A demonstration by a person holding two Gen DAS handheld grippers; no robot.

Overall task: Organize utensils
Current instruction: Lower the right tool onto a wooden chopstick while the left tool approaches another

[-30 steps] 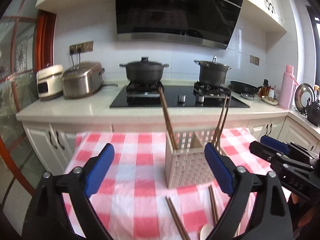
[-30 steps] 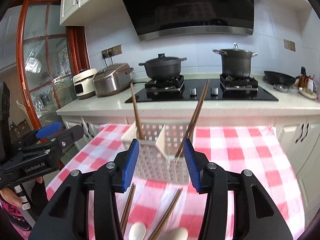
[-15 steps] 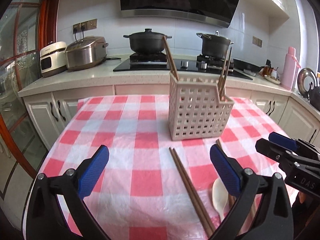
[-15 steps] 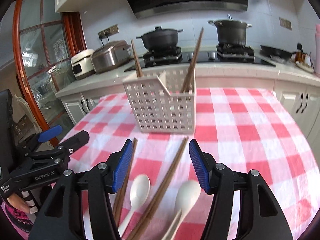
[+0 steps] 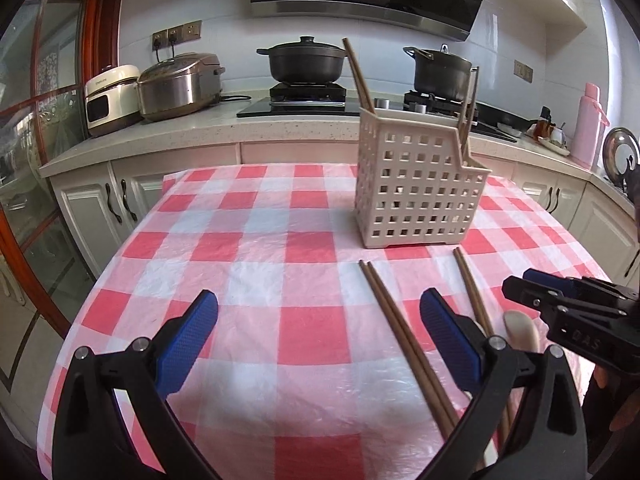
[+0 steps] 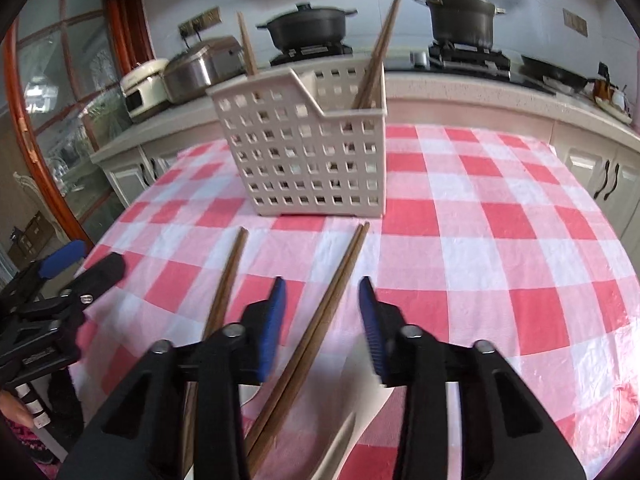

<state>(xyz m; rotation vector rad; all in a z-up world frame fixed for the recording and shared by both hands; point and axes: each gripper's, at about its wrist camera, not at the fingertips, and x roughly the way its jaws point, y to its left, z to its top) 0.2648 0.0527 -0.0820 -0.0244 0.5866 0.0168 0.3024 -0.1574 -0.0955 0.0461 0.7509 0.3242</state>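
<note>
A cream slotted basket (image 5: 420,196) (image 6: 308,152) stands on the checked tablecloth with brown chopsticks upright in it. Two pairs of chopsticks lie flat in front of it. My right gripper (image 6: 322,292) hovers low over the right pair (image 6: 340,276); its jaws are closing with that pair between the blue pads, not pressed. The other pair (image 6: 228,280) lies just left of it. White spoons (image 6: 348,432) are mostly hidden under the right gripper. My left gripper (image 5: 316,308) is wide open over bare cloth, left of the nearer chopstick pair (image 5: 400,332), holding nothing. A spoon (image 5: 520,328) shows beside it.
Behind the table runs a counter with two rice cookers (image 5: 176,84), a hob with two black pots (image 5: 306,60), and a pink flask (image 5: 588,120). The tablecloth (image 5: 256,280) drops off at the left and far edges. A person's hand (image 6: 16,416) shows at the lower left.
Both grippers have sunk toward the table, bringing the basket and the flat utensils closer. The right jaws widened, then narrowed around a chopstick pair. The left jaws opened slightly wider.
</note>
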